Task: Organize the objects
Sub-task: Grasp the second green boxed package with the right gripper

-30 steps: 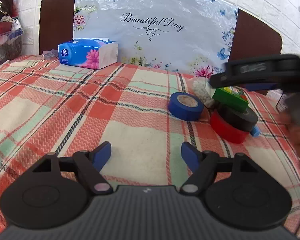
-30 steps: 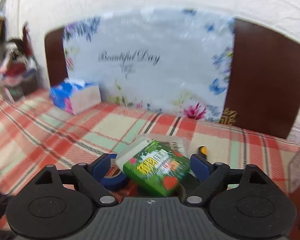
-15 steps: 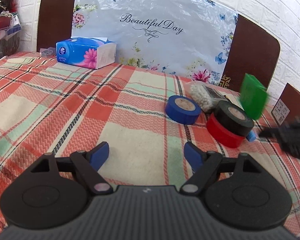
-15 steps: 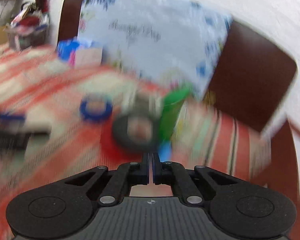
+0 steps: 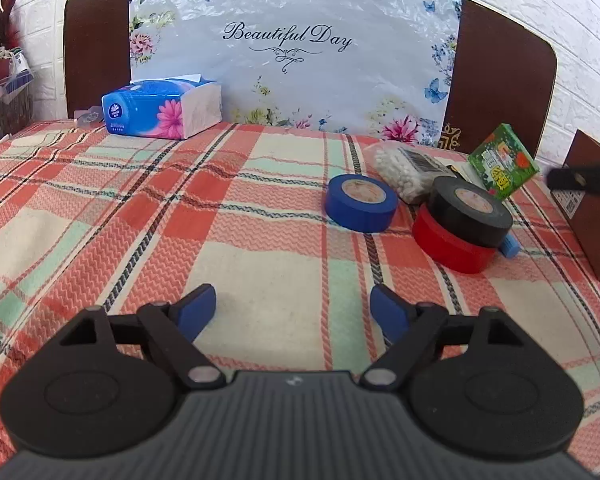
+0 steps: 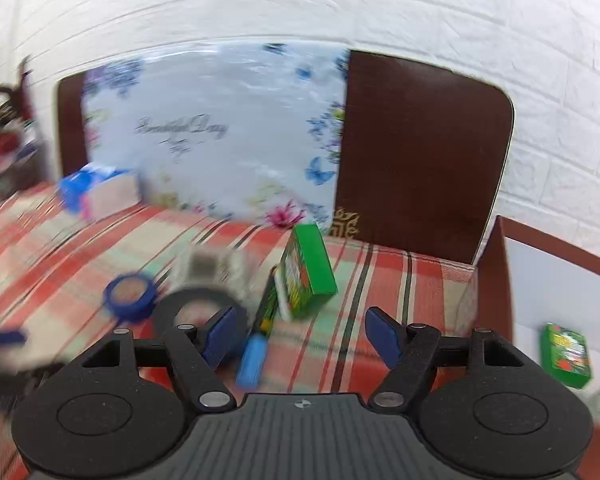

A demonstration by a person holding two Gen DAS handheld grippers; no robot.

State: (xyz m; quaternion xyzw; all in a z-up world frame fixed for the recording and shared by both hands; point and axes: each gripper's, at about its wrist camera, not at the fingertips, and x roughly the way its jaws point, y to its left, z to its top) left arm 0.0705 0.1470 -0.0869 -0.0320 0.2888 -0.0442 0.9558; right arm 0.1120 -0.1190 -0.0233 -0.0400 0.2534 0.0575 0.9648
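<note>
Green box (image 6: 308, 270) tilted near brown box (image 6: 496, 280) wall; both grippers' fingers opening, empty.

— What do I have on my feed around the black tape roll (image 5: 470, 210)?

— It lies flat on top of the red tape roll (image 5: 450, 246), set a bit off-centre. Just left of it the blue tape roll (image 5: 361, 202) lies flat on the table (image 5: 260, 264), apart from it. Behind it sits a clear bag of white beads (image 5: 404, 170). To its right and farther back, the green box (image 5: 503, 162) stands tilted on an edge. A blue-capped pen (image 6: 256, 350) pokes out from under the stack on its right.

— And in the brown box?

— A second green box (image 6: 566, 354), well right of the black roll.
</note>
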